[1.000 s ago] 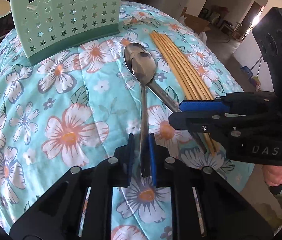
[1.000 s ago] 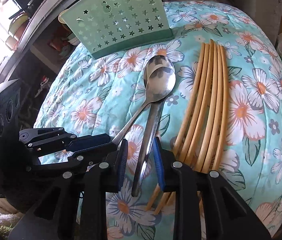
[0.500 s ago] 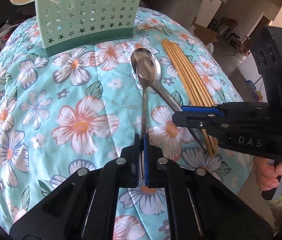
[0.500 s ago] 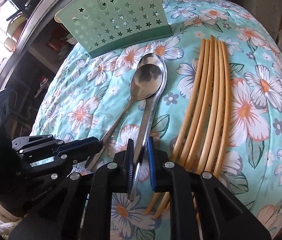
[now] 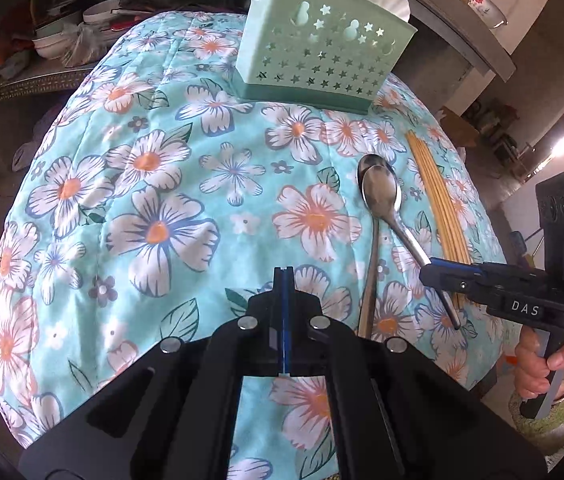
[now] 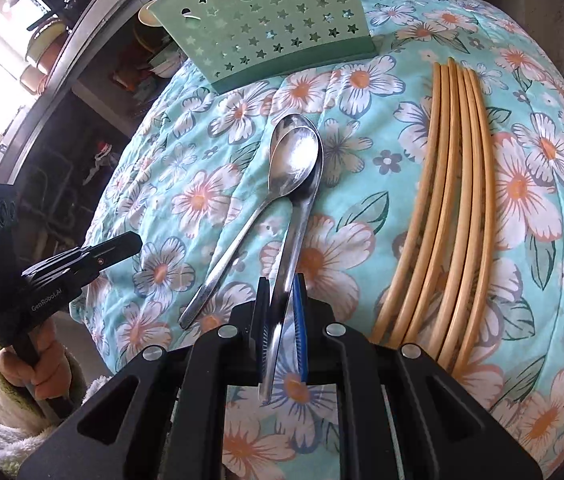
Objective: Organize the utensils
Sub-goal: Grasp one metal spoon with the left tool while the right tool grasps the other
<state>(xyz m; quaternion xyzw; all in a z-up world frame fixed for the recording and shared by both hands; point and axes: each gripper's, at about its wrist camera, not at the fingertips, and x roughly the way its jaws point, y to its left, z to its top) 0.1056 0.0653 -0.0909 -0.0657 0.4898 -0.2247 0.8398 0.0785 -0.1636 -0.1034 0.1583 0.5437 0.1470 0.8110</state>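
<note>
Steel, polished and mirror-bright: in the left wrist view two spoons (image 5: 377, 200) are lying on the floral cloth (image 5: 154, 208), bowls stacked at the far end towards the green holder (image 5: 321, 60), handles fanning out towards the camera. One handle is running almost straight back, ending just right of the left gripper (image 5: 283, 276); the other is slanting to the right into the right gripper (image 5: 437, 276). The left gripper's blue pads are pressing flat together with nothing between them, over bare cloth to the left of the spoons. The right gripper is reaching in from the right edge, a hand (image 5: 541, 364) wrapping its grip. Pale wooden chopsticks (image 5: 437, 204) are lying in a tight bundle just right of the spoons, long axis running away from the camera. The holder is standing upright at the far side, pierced with star-shaped holes.

In the right wrist view the right gripper (image 6: 282, 292) is clamping the handle of the lower spoon (image 6: 293, 224), its jaws having just been closing on it; the handle tip is sticking out behind the pads towards the camera, the bowl pointing at the holder (image 6: 266, 20). The upper spoon (image 6: 289, 164) is resting bowl on bowl, its handle angling down and left, free. The chopsticks (image 6: 449, 200) are lying to the right, roughly parallel to the gripped spoon. The left gripper (image 6: 122, 246) is hovering at the left, well apart from the spoons.
</note>
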